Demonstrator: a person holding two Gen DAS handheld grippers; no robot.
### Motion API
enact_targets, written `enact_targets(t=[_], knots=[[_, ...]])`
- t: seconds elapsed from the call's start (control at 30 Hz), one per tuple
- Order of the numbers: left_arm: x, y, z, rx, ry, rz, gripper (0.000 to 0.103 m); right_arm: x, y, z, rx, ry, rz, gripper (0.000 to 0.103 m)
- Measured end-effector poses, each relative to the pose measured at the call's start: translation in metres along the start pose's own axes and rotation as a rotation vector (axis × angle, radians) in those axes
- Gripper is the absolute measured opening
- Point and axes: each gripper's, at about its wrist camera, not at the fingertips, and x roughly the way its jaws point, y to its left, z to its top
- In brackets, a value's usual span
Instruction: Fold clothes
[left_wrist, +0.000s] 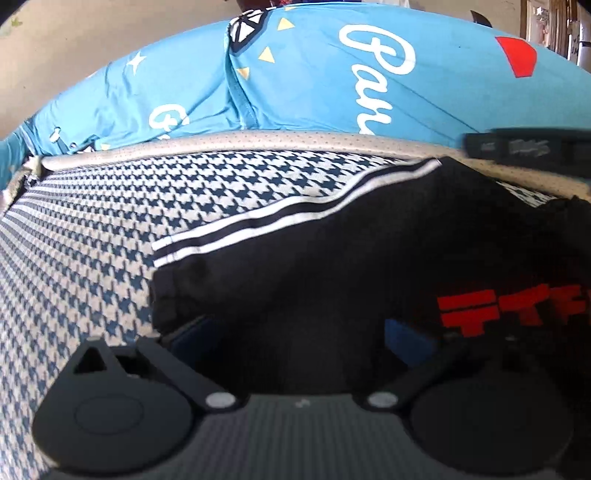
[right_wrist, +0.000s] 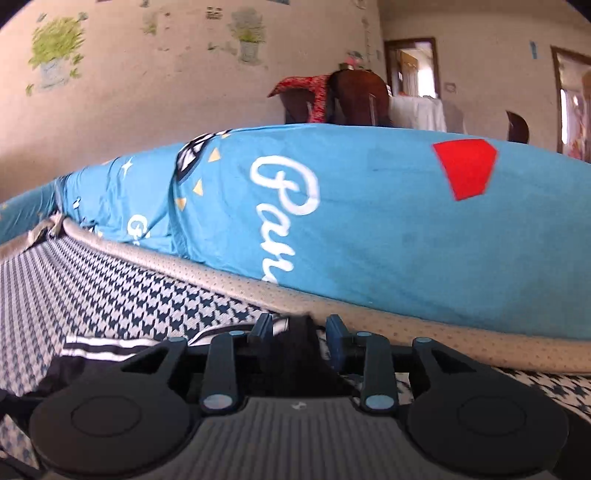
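Note:
A black garment (left_wrist: 332, 240) with two white stripes (left_wrist: 280, 218) and a red print (left_wrist: 509, 306) lies on the houndstooth surface (left_wrist: 92, 240). My left gripper (left_wrist: 295, 336) is low over its near edge, its blue pads (left_wrist: 406, 338) wide apart with the dark cloth between and partly over them. In the right wrist view my right gripper (right_wrist: 300, 330) has its blue-padded fingers (right_wrist: 337, 332) close together, pinching a ridge of the black garment (right_wrist: 299, 354) at its far corner. That gripper shows blurred at the garment's far right (left_wrist: 524, 147).
A blue cover with white lettering (right_wrist: 369, 221) rises right behind the tan padded edge (right_wrist: 369, 317) of the houndstooth surface (right_wrist: 110, 288). Beyond stand a wall with plant stickers (right_wrist: 55, 48), dark wooden chairs (right_wrist: 358, 96) and doorways.

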Motion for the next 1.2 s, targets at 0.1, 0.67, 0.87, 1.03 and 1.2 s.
enact_targets(t=[0.1, 0.67, 0.87, 1.03, 1.2], knots=[[-0.001, 0.003, 0.002, -0.009, 0.005, 0.011, 0.103, -0.016, -0.012, 0.005, 0.001, 0.026, -0.049, 0.032], [-0.042, -0.008, 0.001, 0.031, -0.098, -0.124, 0.103, -0.139, -0.097, -0.037, 0.229, 0.099, -0.378, 0.037], [-0.051, -0.015, -0.005, 0.069, -0.120, -0.159, 0.103, -0.177, -0.125, -0.063, 0.344, 0.116, -0.479, 0.037], [-0.055, -0.019, -0.008, 0.079, -0.124, -0.168, 0.103, -0.198, -0.145, -0.082, 0.467, 0.145, -0.537, 0.037], [-0.056, -0.020, -0.011, 0.082, -0.126, -0.167, 0.103, -0.219, -0.166, -0.102, 0.591, 0.173, -0.593, 0.038]])
